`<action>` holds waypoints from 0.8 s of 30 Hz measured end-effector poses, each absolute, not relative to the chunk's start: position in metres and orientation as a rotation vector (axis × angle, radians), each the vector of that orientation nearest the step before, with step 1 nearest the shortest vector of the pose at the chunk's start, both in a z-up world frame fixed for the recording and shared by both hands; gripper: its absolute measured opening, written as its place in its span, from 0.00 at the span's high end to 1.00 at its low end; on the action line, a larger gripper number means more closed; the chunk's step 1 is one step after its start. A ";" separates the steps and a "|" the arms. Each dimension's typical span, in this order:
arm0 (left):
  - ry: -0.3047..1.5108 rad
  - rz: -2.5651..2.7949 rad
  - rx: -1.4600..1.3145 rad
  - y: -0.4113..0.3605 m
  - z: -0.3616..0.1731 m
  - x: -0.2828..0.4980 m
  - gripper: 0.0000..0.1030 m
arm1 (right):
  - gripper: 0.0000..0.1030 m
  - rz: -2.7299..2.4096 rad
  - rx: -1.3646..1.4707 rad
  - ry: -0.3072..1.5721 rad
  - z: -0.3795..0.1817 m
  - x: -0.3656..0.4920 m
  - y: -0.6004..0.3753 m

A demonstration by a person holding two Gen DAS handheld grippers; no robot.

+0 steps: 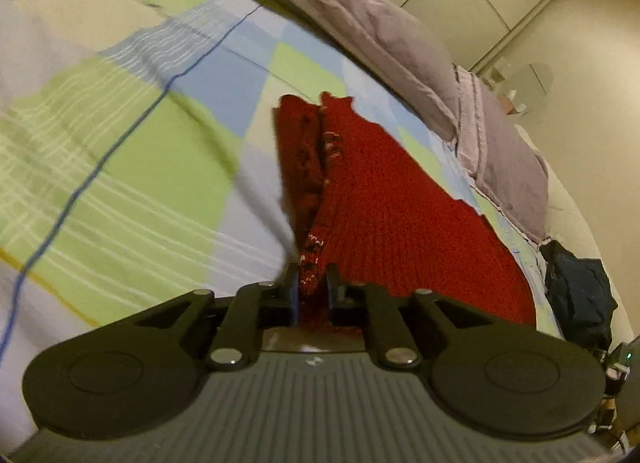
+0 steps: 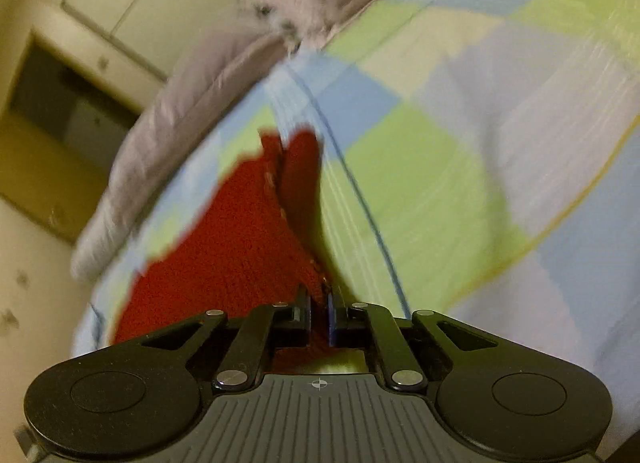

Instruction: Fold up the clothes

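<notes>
- Left wrist: left gripper (image 1: 313, 283) jaws pinched on edge of red knit garment (image 1: 384, 207), which drapes onto the checked bedspread (image 1: 120, 167).
- Right wrist: right gripper (image 2: 319, 305) jaws likewise clamped on the garment's edge. Mid-fold carry, likely; next, lay edge down evenly.

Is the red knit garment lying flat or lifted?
Partly lifted: left tool and right tool each pinch an edge of the red knit garment.

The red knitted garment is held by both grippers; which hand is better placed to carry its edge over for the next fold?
Neither clearly. The left gripper and the right gripper are each shut on the red knitted garment, with similar cloth ahead on the checked bedsheet. Probably both should move together.
</notes>
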State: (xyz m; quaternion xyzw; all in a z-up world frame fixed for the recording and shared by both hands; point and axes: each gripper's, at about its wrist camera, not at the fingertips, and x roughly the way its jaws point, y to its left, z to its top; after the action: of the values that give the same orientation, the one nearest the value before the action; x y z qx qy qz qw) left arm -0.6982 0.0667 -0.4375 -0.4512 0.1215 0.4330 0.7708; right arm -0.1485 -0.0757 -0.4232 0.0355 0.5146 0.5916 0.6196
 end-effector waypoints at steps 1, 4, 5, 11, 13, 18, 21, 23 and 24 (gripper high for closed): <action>0.252 0.937 -0.979 0.068 -0.433 -0.699 0.83 | 0.94 1.368 0.075 1.180 -0.420 -0.148 -0.074; 0.228 0.945 -0.938 0.076 -0.409 -0.704 0.67 | 0.66 1.398 0.017 1.130 -0.402 -0.150 -0.070; 0.221 0.953 -0.916 0.079 -0.402 -0.705 0.63 | 0.50 1.411 -0.007 1.078 -0.392 -0.151 -0.069; 0.240 0.954 -0.857 0.127 -0.385 -0.682 0.57 | 0.45 1.475 -0.021 0.932 -0.369 -0.158 -0.043; 0.298 0.960 -0.854 0.147 -0.395 -0.664 0.58 | 0.45 1.500 -0.035 0.928 -0.374 -0.165 -0.020; 0.397 0.961 -0.832 0.170 -0.421 -0.637 0.93 | 0.88 1.468 -0.072 0.965 -0.400 -0.167 0.023; 0.359 0.978 -0.759 0.164 -0.419 -0.642 0.93 | 0.95 1.464 -0.059 0.943 -0.406 -0.160 0.026; 0.344 1.008 -0.735 0.163 -0.422 -0.650 0.93 | 0.96 1.448 -0.037 0.878 -0.403 -0.154 0.018; 0.350 1.015 -0.752 0.165 -0.429 -0.653 0.93 | 0.96 1.433 -0.016 0.855 -0.403 -0.149 0.013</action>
State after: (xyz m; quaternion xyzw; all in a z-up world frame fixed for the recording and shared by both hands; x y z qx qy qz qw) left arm -0.6532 0.1648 -0.4287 -0.3498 0.1629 0.4720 0.7927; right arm -0.1487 0.0132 -0.4028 -0.0072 0.3798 0.6363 0.6715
